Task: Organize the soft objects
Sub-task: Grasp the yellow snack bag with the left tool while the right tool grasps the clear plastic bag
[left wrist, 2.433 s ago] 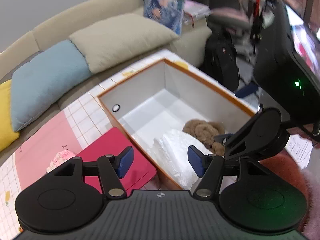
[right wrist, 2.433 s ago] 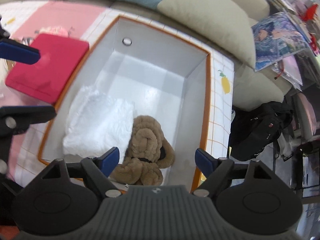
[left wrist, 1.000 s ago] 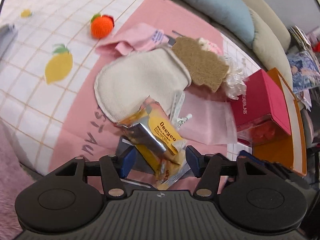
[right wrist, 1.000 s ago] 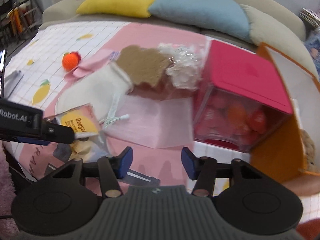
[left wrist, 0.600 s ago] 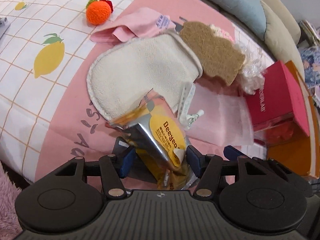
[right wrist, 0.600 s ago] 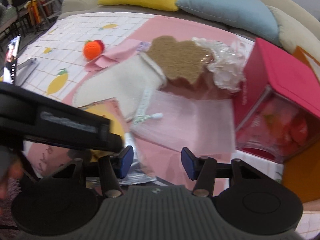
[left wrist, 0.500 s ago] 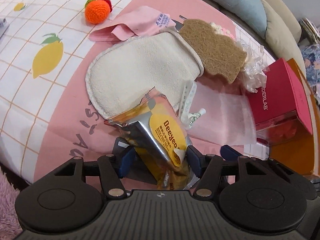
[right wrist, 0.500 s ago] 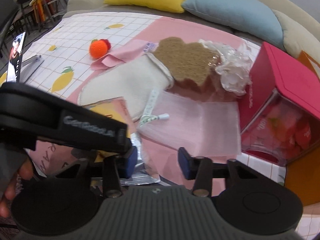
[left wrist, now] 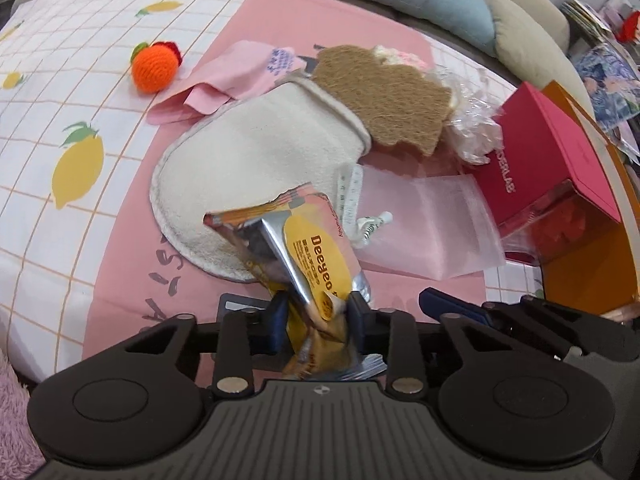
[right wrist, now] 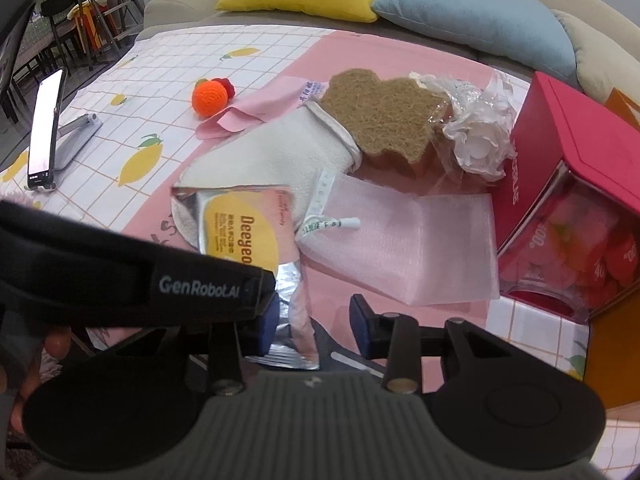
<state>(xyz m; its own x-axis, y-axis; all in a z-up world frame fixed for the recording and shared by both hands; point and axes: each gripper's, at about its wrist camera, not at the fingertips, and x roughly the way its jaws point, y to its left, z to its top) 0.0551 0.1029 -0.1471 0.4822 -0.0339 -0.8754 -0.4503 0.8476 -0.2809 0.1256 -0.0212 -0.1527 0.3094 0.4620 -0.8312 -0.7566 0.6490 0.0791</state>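
My left gripper (left wrist: 316, 316) is shut on the near end of a yellow and silver foil packet (left wrist: 296, 248), which also shows in the right wrist view (right wrist: 240, 236). The packet lies over a cream mitt (left wrist: 256, 152) on the pink mat. My right gripper (right wrist: 314, 318) is open just right of the left one, with the packet's foil tail between its fingers, untouched. Behind lie a brown sponge (right wrist: 384, 112), a pink cloth (left wrist: 240, 76), a pink mesh pouch (right wrist: 404, 240) and an orange crochet ball (right wrist: 210, 96).
A red-lidded clear box (right wrist: 576, 184) stands at the right beside the orange storage box wall (left wrist: 588, 256). Crumpled clear wrap (right wrist: 480, 128) lies by the sponge. A phone on a stand (right wrist: 46, 124) is at the far left. Cushions line the sofa behind.
My left gripper has closed on the foil packet's near end. My right gripper has narrowed a little and come closer beside the left one.
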